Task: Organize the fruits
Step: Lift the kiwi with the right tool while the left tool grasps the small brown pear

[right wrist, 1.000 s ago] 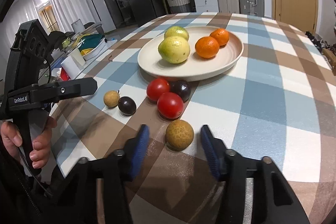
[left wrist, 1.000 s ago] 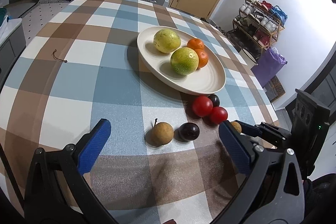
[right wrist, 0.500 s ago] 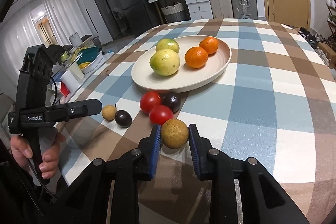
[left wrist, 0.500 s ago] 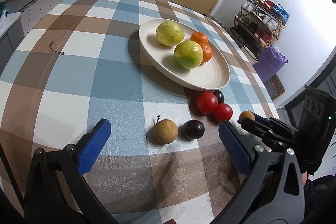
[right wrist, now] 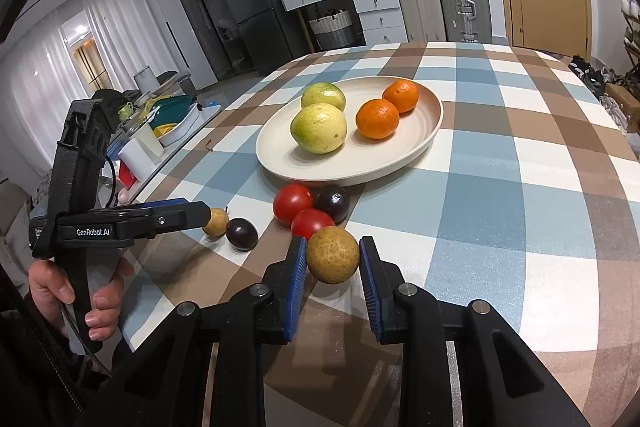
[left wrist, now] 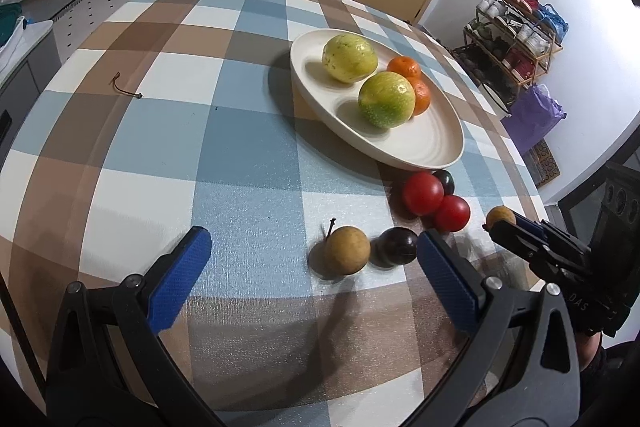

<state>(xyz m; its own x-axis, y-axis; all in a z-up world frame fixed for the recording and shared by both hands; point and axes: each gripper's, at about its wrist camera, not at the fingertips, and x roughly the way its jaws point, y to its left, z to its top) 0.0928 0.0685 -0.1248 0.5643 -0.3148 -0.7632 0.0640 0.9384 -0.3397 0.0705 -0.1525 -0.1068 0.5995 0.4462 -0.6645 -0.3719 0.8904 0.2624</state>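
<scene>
My right gripper (right wrist: 333, 261) is shut on a round brown fruit (right wrist: 333, 255) close over the checked cloth, in front of two red tomatoes (right wrist: 294, 203) and a dark plum (right wrist: 333, 202). Behind them a cream plate (right wrist: 400, 169) holds two yellow-green fruits (right wrist: 319, 127) and two oranges (right wrist: 377, 119). My left gripper (left wrist: 312, 242) stands open above the cloth, just short of a stemmed brown fruit (left wrist: 346, 250) and a dark fruit (left wrist: 398, 246). The left wrist view shows the right gripper (left wrist: 496, 225) at the right with its brown fruit (left wrist: 500, 216).
A small brown string (left wrist: 124, 89) lies on the cloth left of the plate (left wrist: 424, 153). The table's edge runs close behind the right gripper. A person's hand (right wrist: 72, 291) holds the left gripper (right wrist: 204, 213). Suitcases and drawers stand beyond the table's far end.
The right jaws, open on either side of the brown fruit a second ago, have closed onto it. The left gripper has stayed open and barely moved.
</scene>
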